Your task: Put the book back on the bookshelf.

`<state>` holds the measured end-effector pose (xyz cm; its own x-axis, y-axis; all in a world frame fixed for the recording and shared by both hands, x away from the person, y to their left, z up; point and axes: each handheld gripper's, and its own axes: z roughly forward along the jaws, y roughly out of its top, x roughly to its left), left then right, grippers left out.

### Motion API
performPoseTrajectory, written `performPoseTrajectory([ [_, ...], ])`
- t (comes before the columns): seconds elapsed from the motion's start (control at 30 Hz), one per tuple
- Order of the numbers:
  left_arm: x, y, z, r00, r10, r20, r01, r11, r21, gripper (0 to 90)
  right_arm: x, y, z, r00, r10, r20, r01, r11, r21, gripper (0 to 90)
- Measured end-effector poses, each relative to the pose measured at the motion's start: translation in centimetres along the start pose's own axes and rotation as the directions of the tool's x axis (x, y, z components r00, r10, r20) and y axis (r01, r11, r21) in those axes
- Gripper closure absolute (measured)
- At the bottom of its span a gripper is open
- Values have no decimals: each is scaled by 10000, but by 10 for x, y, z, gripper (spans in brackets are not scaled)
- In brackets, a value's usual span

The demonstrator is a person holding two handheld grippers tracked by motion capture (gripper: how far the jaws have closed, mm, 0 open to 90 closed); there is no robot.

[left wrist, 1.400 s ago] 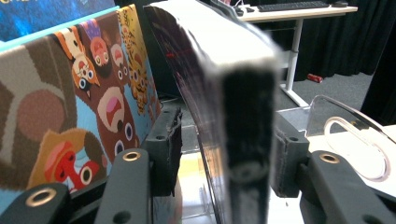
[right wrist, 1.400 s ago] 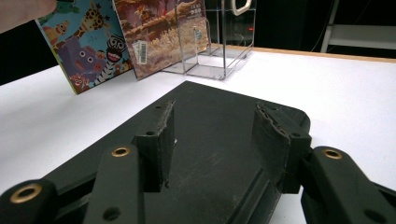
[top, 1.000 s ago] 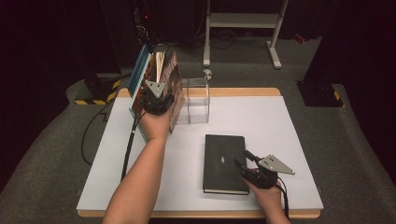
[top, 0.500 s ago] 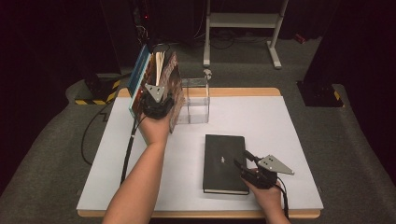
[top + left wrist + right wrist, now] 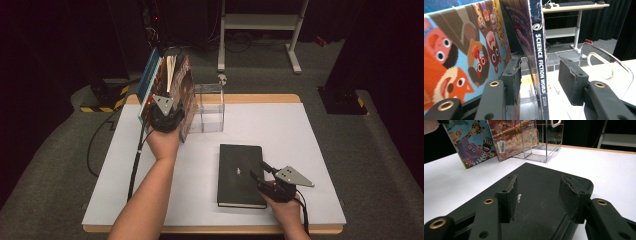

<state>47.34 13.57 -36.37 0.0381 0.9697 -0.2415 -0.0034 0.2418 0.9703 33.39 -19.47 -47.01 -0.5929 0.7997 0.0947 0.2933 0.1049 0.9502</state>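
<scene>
Several books lean together at the table's back left, against a clear acrylic stand. My left gripper reaches into them. Its jaws straddle the spine of a thin science fiction book, and a gap shows between the spine and the right pad, so my left gripper is open. A picture book with cartoon animals leans just left of it. A black book lies flat near the front. My right gripper hovers open over its near right corner, pads above the cover.
The clear stand has a round cut-out handle and looks empty behind the leaning books. The white table top is bare at the right. A cable trails from the left gripper along the forearm.
</scene>
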Motion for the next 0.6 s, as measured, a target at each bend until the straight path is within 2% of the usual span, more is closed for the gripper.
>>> performPoseTrajectory([
  [0.4, 2, 0, -14, 9999, 132, 63, -132, 9999, -38, 530, 1, 0, 0, 10000, -26, -16, 27, 10000, 29, 486],
  [0.6, 0, -3, -25, 9991, 258, 329, -257, 9997, -42, 532, 1, -1, 1, 10000, -37, -13, 37, 10000, 55, 485],
])
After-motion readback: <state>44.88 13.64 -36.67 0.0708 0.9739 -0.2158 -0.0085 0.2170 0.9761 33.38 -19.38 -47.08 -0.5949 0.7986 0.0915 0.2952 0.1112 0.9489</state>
